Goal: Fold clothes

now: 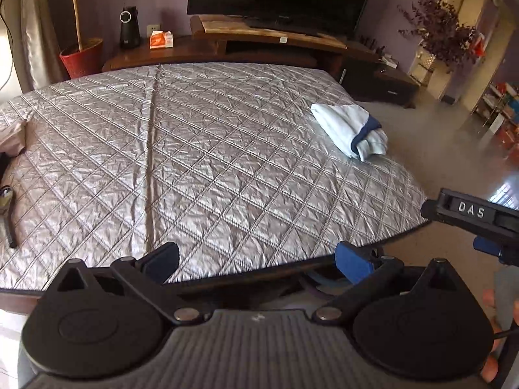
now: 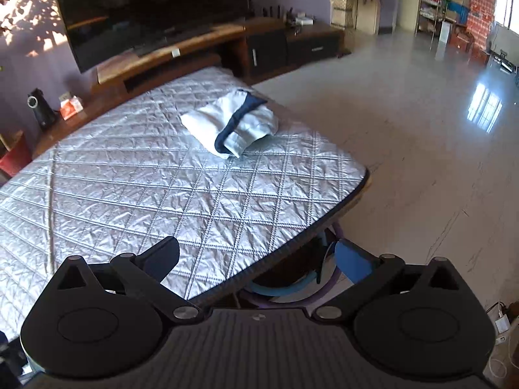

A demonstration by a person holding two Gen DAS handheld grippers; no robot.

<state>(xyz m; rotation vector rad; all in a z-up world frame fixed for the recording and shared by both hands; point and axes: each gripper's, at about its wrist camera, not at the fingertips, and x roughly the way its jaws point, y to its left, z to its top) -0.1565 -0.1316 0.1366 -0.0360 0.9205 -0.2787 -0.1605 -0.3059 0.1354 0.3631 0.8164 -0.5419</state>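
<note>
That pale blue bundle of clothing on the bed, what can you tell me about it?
The folded garment is soft pale blue cloth with a dark navy band curving across it, perhaps a collar or cuff trim. It is folded into a compact, slightly puffy bundle, with loose ends bunched at one side. It lies flat on the silver quilted bedspread, near the bed's right edge, toward the TV end. Only the bedspread touches it; both grippers are well short of it.

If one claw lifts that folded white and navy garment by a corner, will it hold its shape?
Probably not. The folded garment looks like soft, thin cloth with loose layers at its navy-trimmed end, so it would likely droop and unfold. It seems light. The quilted bedcover looks shiny, so a push may slide the bundle rather than roll it.
</note>
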